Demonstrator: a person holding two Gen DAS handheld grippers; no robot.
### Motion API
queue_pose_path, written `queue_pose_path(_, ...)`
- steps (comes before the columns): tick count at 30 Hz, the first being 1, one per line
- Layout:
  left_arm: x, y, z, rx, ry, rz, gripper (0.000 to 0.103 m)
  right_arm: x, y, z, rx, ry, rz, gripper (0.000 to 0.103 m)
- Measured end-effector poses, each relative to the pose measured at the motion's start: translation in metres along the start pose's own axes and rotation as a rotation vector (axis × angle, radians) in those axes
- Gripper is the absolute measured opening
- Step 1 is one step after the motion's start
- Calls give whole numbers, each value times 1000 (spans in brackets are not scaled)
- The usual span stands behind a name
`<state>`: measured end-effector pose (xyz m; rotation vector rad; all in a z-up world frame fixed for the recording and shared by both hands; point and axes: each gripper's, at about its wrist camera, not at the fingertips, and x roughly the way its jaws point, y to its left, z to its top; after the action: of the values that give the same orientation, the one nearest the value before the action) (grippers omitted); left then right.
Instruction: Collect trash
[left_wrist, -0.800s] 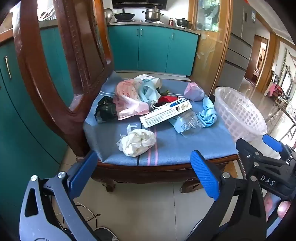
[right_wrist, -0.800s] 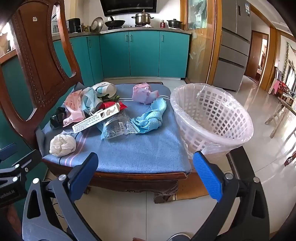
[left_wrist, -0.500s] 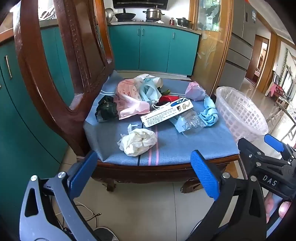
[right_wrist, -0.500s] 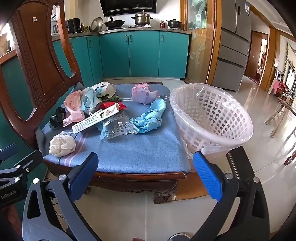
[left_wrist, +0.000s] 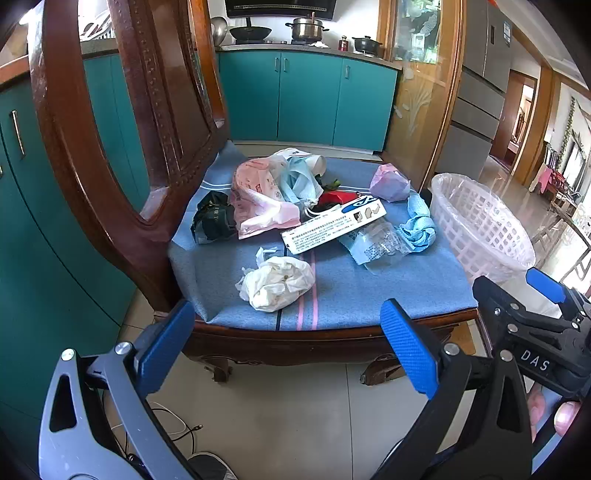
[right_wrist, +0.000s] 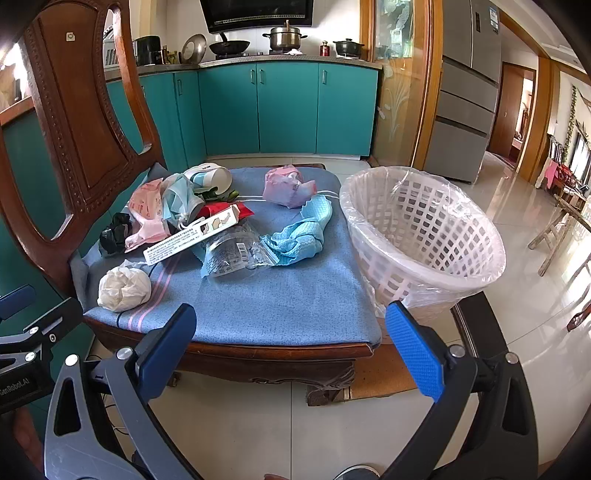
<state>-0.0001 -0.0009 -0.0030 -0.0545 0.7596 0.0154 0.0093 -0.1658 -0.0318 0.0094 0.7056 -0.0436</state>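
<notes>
Trash lies on the blue seat cushion (left_wrist: 388, 291) of a wooden chair: a crumpled white wad (left_wrist: 277, 282) (right_wrist: 123, 288) near the front left, a long white box (left_wrist: 332, 223) (right_wrist: 192, 236), a clear plastic bag (right_wrist: 232, 253), a light blue cloth (right_wrist: 301, 236), a pink bag (left_wrist: 258, 199), a black wad (left_wrist: 214, 221) and a lilac wad (right_wrist: 288, 186). A white lined basket (right_wrist: 424, 240) (left_wrist: 480, 229) stands at the cushion's right edge. My left gripper (left_wrist: 288, 347) and right gripper (right_wrist: 291, 347) are open and empty, in front of the chair, apart from the trash.
The chair's carved wooden back (left_wrist: 122, 122) rises on the left. Teal cabinets (right_wrist: 288, 107) stand behind and to the left. A fridge (right_wrist: 465, 88) is at the back right. Cables (left_wrist: 173, 428) lie on the tiled floor below the left gripper.
Both grippers have drifted slightly; the view of the chair has shifted a little. Nothing was taken hold of.
</notes>
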Motion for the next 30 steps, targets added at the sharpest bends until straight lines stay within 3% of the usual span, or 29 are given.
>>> queue_pose_path(30, 2, 1, -2, -5, 8, 2, 100, 1, 1, -1, 7, 0, -1, 100)
